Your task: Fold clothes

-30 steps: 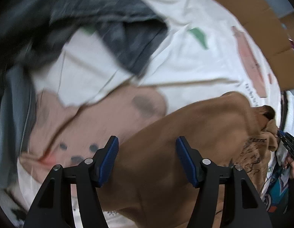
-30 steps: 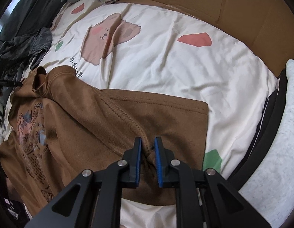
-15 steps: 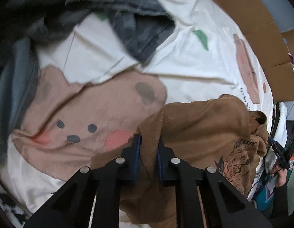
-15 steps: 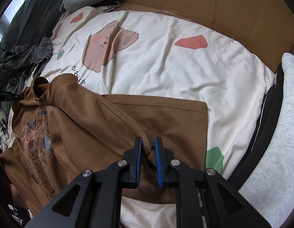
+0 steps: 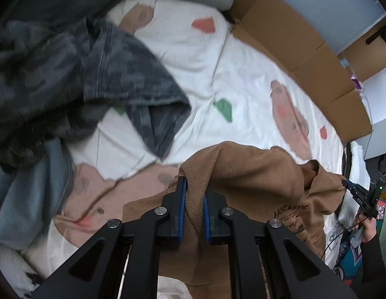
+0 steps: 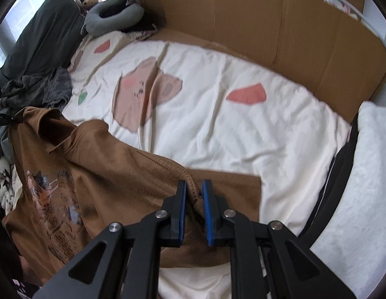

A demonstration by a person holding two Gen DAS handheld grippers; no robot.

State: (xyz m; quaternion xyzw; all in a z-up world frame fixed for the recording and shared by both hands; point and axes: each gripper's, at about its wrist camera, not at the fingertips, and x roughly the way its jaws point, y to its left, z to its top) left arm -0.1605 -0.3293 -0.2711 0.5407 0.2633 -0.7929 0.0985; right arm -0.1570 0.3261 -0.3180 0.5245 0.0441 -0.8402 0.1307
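A brown printed T-shirt [image 5: 262,174] [image 6: 98,174] lies partly lifted off a white bed sheet [image 6: 218,124] with bear pictures. My left gripper [image 5: 194,194] is shut on a bunched fold at one shoulder of the shirt. My right gripper [image 6: 193,194] is shut on the seam at the other shoulder, its sleeve [image 6: 233,189] still lying flat on the sheet. The shirt's collar [image 6: 50,129] hangs open between the two grips, and the cat print [image 6: 50,194] faces up. In the left wrist view the right gripper [image 5: 362,196] shows at the far right, held by a hand.
A heap of dark grey clothes [image 5: 98,74] [image 6: 41,87] lies at the left of the bed. Cardboard walls [image 6: 267,17] line the far side. A grey neck pillow [image 6: 113,15] sits at the head. A white fleece blanket [image 6: 362,189] lies on the right.
The left gripper went from open over the shirt to shut on its fold. Both grippers have risen, lifting the shirt's shoulders off the sheet.
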